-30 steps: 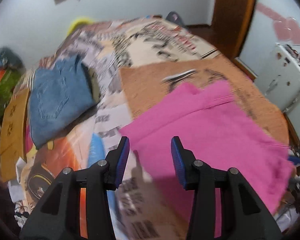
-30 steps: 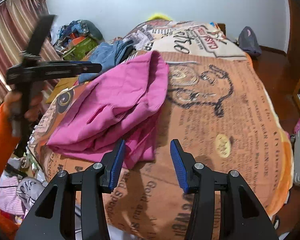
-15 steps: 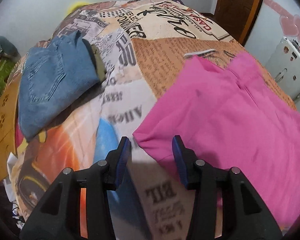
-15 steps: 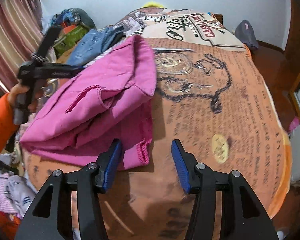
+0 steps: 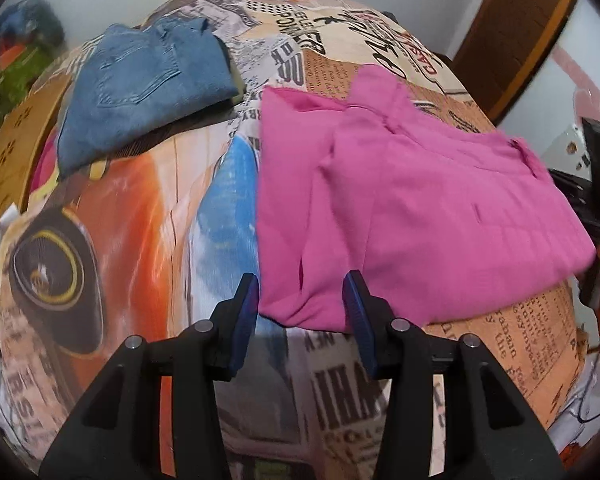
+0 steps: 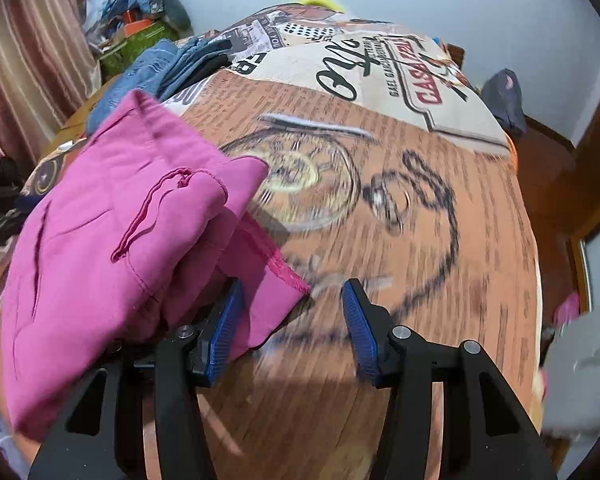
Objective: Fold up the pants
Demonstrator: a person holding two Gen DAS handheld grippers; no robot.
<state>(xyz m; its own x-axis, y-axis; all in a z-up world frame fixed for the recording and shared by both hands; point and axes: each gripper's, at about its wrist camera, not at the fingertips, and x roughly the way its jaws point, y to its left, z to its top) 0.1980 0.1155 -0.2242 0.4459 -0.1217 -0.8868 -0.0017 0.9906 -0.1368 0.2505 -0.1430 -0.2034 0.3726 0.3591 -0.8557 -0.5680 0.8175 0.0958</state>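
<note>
On the near half of the bed, toward its front edge, the pink pants lie already folded into a thick bundle. Left gripper: jaws apart, straddling the bundle's near corner, not yet closed on cloth. Right gripper: jaws also apart, its left finger against the loose hem at the bundle's other end, the rest of the gap over bare bedspread. Folded jeans sit well apart toward the far left corner.

Risks, as judged: the bundle is several layers thick, so a shallow pinch may catch only the top layer and peel the fold open on lifting. The right claw sits off to one side of the hem; closing there could grab one flap or nothing. The soft, rumpled bedspread may get pinched along with the cloth.
</note>
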